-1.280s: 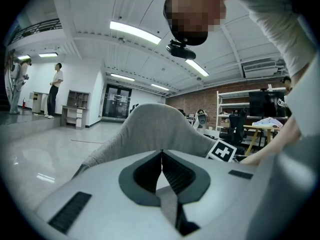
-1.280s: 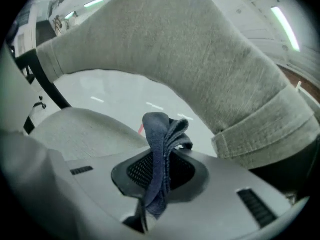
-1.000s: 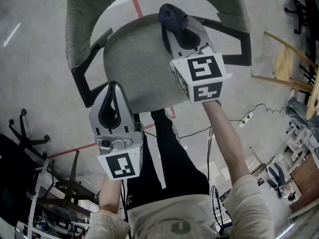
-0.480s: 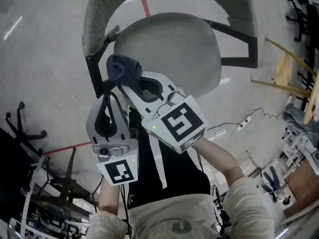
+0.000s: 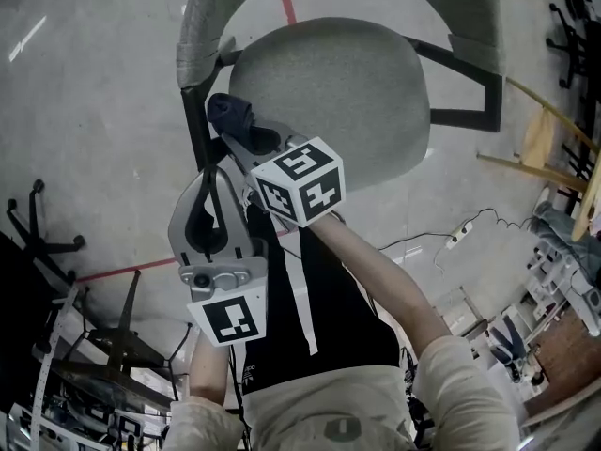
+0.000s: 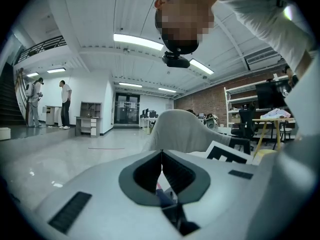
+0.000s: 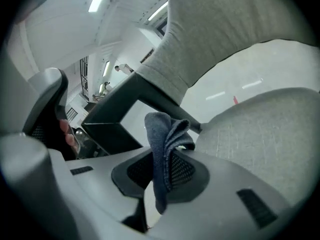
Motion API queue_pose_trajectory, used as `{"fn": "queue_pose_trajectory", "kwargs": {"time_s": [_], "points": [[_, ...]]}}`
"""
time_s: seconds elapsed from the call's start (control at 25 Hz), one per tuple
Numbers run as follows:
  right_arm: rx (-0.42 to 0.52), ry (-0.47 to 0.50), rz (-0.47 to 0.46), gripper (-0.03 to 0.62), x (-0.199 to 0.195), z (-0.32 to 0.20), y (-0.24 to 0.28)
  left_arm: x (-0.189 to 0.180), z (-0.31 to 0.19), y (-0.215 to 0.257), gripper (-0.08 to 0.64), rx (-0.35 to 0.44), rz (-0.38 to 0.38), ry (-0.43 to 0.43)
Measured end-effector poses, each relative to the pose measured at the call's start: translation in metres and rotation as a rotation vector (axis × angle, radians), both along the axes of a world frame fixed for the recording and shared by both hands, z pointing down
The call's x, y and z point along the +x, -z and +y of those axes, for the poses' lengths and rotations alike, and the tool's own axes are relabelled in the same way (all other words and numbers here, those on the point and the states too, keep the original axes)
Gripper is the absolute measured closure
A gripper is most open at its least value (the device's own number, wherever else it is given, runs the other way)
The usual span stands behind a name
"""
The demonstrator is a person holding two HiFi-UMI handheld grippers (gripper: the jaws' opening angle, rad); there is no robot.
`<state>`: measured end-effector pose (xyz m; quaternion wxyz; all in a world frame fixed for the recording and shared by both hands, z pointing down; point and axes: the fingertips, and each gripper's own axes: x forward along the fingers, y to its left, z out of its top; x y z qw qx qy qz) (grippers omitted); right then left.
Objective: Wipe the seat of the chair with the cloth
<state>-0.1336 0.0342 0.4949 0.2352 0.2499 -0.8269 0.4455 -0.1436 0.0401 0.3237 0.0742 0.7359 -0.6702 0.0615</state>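
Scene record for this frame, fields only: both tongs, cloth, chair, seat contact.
left tongs: shut, empty, off the chair, in front of the seat's front edge
right tongs: shut on cloth
cloth: dark blue, bunched, sticking out past the jaw tips
cloth position: at the edge of the seat, beside the black armrest frame
seat contact: cannot tell
chair: grey fabric seat and backrest

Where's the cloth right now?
Head view: the cloth is pinched in the right gripper, at the seat's left edge beside the black armrest, just above the left gripper.
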Motion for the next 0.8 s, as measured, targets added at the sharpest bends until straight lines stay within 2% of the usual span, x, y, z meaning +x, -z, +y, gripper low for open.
{"fn": "queue_pose_trajectory", "kwargs": {"time_s": [0.32, 0.56, 0.8], "points": [[-0.096, 0.014, 0.092, 0.537, -0.001, 0.001, -0.052, -0.008, 0.005, -0.006, 0.545, -0.013, -0.012, 0.016], [-0.061, 0.041, 0.189, 0.537, 0.017, -0.008, -0.067, -0.001, 0.001, -0.009, 0.545, -0.016, -0.010, 0.006], [-0.036, 0.015, 0.250, 0.535, 0.060, -0.017, -0.067, 0.007, -0.004, -0.002, 0.545, -0.004, -0.012, -0.007]]}}
